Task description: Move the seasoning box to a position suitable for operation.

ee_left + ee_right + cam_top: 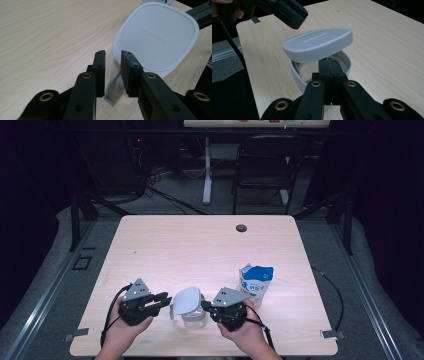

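The job in hand looked like opening the jug (pixel 192 312) near the front edge of the counter (pixel 200 245). Its lid (pixel 187 300) sat tilted, lifted on one side, so that in the right gripper view the rim (pixel 295 75) of the jug showed below it.

The right tongs (pixel 329 67) were pressed together on the near wall of the jug, pinching its rim — holding it steady, by my reading. The left tongs (pixel 113 65) stood spread a little, one jaw on each side of the grey handle (pixel 115 90) that ran down from the lid's edge; they did not seem to touch it yet, though the gap was narrow.

The step, I judged, was the lid's removal, about half done. The next move would call for the left tongs to close on the handle or on the lid's lip and raise it clear, while the right kept the jug from tipping or sliding.

Room was tight in front: the jug stood close to the counter's near edge, with both hands crowding it. A blue-and-white pouch (pixel 255 285) stood just right of and behind the right gripper, near enough to be knocked. To the left and far side the wood lay open — the better place to set the lid down.
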The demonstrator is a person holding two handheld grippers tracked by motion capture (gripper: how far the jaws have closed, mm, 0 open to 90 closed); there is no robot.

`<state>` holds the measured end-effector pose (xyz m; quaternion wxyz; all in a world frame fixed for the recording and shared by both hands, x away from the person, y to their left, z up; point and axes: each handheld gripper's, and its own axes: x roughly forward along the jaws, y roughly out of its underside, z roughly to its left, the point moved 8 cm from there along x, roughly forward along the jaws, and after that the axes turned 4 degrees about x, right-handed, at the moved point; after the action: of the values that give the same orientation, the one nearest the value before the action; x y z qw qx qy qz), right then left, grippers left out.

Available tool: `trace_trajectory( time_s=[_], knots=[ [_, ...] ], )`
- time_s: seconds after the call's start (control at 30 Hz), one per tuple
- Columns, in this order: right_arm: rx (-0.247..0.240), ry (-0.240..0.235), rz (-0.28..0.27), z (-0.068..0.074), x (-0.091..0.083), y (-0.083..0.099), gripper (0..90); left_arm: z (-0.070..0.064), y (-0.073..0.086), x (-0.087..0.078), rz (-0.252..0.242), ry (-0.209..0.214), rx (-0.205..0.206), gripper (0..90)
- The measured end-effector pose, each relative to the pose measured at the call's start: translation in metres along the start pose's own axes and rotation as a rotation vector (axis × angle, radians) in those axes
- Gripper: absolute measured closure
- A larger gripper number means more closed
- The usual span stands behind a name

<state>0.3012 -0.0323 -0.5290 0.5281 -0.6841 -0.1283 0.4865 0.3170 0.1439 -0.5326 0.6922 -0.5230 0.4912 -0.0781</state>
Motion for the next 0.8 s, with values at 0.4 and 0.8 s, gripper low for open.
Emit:
trace_trajectory(
  time_s=[0.4,0.8],
  knots=[
    [-0.012,-0.006,-0.019,0.004,0.0,-0.01,90.0,0.006,0.006,0.0,0.0,-0.013,-0.023,65.8],
    [-0.021,-0.017,-0.032,0.008,0.001,-0.019,90.0,0.011,0.007,-0.003,-0.004,-0.027,-0.031,62.9]
  ],
)
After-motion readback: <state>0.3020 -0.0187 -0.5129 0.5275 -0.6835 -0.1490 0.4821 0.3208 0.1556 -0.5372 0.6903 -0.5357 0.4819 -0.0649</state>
